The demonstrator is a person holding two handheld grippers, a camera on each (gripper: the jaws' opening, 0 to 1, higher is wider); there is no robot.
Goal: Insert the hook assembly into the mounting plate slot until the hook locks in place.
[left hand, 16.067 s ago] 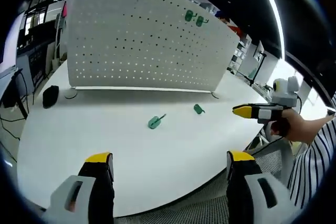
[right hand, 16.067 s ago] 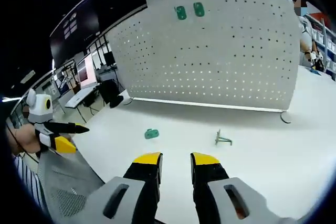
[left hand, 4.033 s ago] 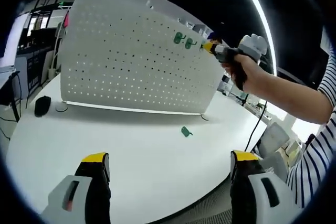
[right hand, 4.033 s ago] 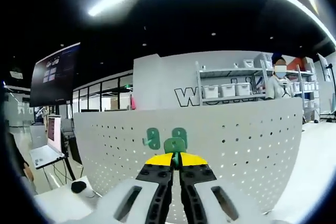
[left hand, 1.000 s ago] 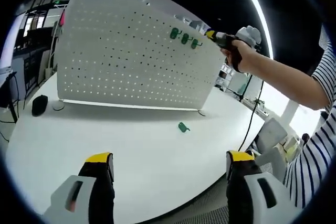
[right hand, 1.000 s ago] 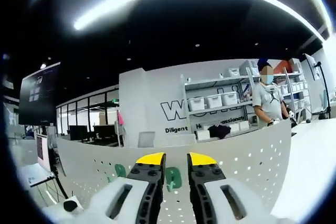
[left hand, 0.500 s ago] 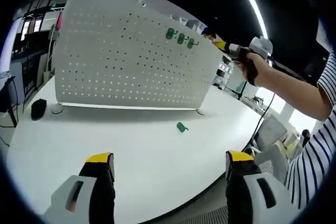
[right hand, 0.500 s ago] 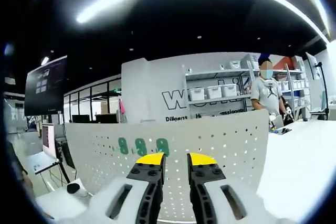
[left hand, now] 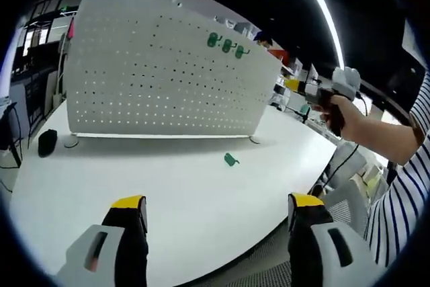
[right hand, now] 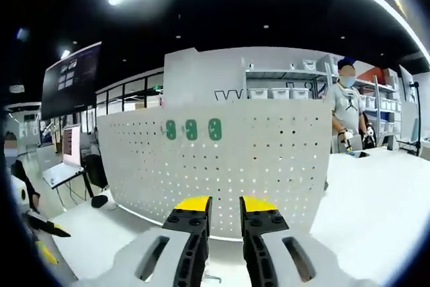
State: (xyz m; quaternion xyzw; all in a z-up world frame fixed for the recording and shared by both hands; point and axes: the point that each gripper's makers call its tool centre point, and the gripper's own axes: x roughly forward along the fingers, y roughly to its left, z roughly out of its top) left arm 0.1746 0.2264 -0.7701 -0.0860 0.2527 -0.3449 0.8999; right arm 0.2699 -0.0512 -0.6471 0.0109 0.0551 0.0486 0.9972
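Three green hooks [left hand: 226,45] are sitting in a row near the top of the white pegboard [left hand: 154,78], which is standing upright along the far side of the white tabletop [left hand: 168,193], and their mounting up there suggests the plate is being filled one hook at a time. A fourth green hook [left hand: 230,160] is lying loose on the tabletop in front of the board, well apart from both claws, so judging by the layout it is the piece waiting to be picked up next. The left claw [left hand: 211,212] is hanging low over the near edge of the tabletop with its jaws spread wide and gripping nothing, apparently held back to keep the board and the loose hook in sight. The right claw [right hand: 224,205] is pointing at the board from a distance, its jaws parted by a narrow gap with nothing between them; in the left gripper view it [left hand: 290,85] is showing off to the right of the board in the person's hand [left hand: 336,105], clear of the mounted hooks. In the right gripper view the three hooks [right hand: 192,130] are lining up level, which reads as seated rather than dangling.
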